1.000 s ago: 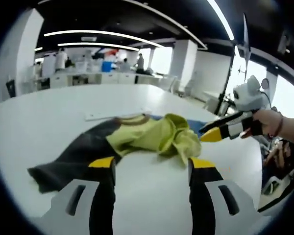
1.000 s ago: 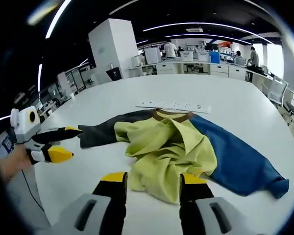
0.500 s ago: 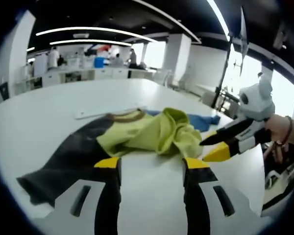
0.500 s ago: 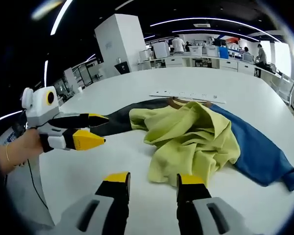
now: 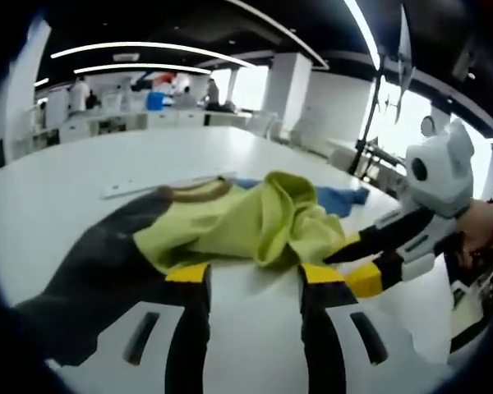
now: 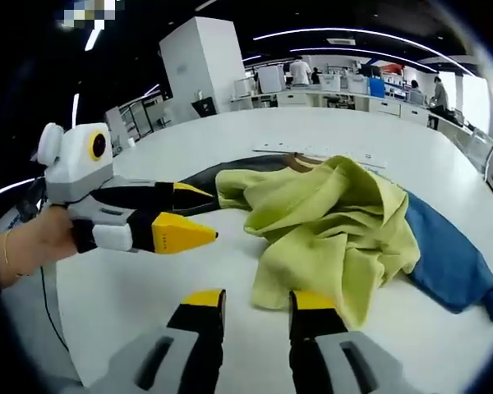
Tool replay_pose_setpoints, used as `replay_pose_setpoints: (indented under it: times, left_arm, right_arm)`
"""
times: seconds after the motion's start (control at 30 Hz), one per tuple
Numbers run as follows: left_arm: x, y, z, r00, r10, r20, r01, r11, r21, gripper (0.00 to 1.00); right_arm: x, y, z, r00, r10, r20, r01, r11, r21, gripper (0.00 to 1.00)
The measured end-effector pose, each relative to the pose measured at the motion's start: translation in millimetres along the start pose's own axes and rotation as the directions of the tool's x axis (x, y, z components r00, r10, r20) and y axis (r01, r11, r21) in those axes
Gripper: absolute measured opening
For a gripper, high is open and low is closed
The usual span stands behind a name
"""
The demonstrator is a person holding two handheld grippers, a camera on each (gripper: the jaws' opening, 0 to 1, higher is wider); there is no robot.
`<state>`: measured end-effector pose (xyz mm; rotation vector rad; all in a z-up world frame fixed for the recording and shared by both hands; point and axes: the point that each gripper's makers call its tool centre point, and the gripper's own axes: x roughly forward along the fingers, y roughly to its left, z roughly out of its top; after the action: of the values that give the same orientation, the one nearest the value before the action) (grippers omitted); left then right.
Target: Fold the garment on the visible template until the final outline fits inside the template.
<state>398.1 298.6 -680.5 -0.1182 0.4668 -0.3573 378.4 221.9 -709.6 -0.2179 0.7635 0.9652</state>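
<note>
Both grippers have closed in on the crumpled garment (image 6: 337, 222) since a second ago.
Left gripper (image 5: 248, 275) and right gripper (image 6: 251, 301), jaws parted and holding nothing, nearly touch its yellow-green hem on the white table (image 6: 444, 156); sleeves stretch crosswise.

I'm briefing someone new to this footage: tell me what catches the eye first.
A crumpled garment in yellow-green, with a dark sleeve and a blue sleeve, lies bunched on the white table. Both grippers close on its near hem with open jaws: the left gripper reaches in beside the right gripper.
</note>
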Motion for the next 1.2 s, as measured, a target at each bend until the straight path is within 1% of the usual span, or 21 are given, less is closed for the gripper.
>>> replay_pose_setpoints:
  times: [0.2,0.43,0.57,0.73,0.8,0.9,0.97,1.03,1.1,1.13,1.2]
  left_arm:
    - [13,-3.9,-3.0,1.0,-0.025,-0.011,0.025,1.0,0.004,0.33]
    - [24,-5.3,-1.4,0.999,-0.038,-0.011,0.038,0.999,0.015,0.33]
    - [31,-10.0,-1.1,0.998,-0.058,-0.013,0.058,0.998,0.018,0.27]
    - [37,-11.8,0.6,0.998,-0.064,-0.016,0.065,0.997,0.031,0.22]
    - [39,-13.3,1.0,0.997,-0.07,-0.018,0.07,0.997,0.04,0.18]
    - [41,-14.8,0.3,0.997,-0.071,-0.026,0.073,0.996,0.06,0.15]
    - [42,-14.4,-0.2,0.997,-0.066,-0.03,0.068,0.996,0.064,0.13]
    - [43,-15.2,3.2,0.997,-0.071,-0.005,0.071,0.997,0.033,0.09]
    - [43,-15.0,3.0,0.997,-0.075,-0.009,0.075,0.997,0.037,0.02]
    - [43,-13.8,2.1,0.998,-0.068,-0.017,0.069,0.996,0.053,0.0]
    - [43,-13.4,1.6,0.998,-0.064,-0.018,0.065,0.996,0.053,0.0]
  right_arm:
    - [8,-2,-4.1,1.0,-0.012,-0.008,0.012,1.0,-0.007,0.21]
    - [11,-8,-5.5,0.999,-0.032,-0.014,0.032,0.999,0.002,0.17]
    - [15,-9,-7.6,0.999,-0.04,-0.024,0.04,0.999,0.017,0.16]
    - [15,-14,-7.3,0.997,-0.068,-0.021,0.069,0.997,0.018,0.09]
    - [15,-16,-6.8,0.997,-0.072,-0.018,0.072,0.997,0.028,0.08]
    - [15,-19,-7.6,0.996,-0.092,-0.022,0.092,0.996,-0.002,0.03]
    - [15,-20,-7.8,0.995,-0.099,-0.022,0.099,0.995,-0.001,0.0]
    - [15,-22,-7.7,0.995,-0.101,-0.021,0.101,0.995,-0.001,0.0]
    - [15,-22,-7.6,0.995,-0.099,-0.022,0.099,0.995,-0.002,0.0]
    - [15,-23,-7.6,0.995,-0.097,-0.021,0.097,0.995,0.006,0.0]
    - [15,-23,-7.8,0.996,-0.091,-0.022,0.091,0.996,0.0,0.0]
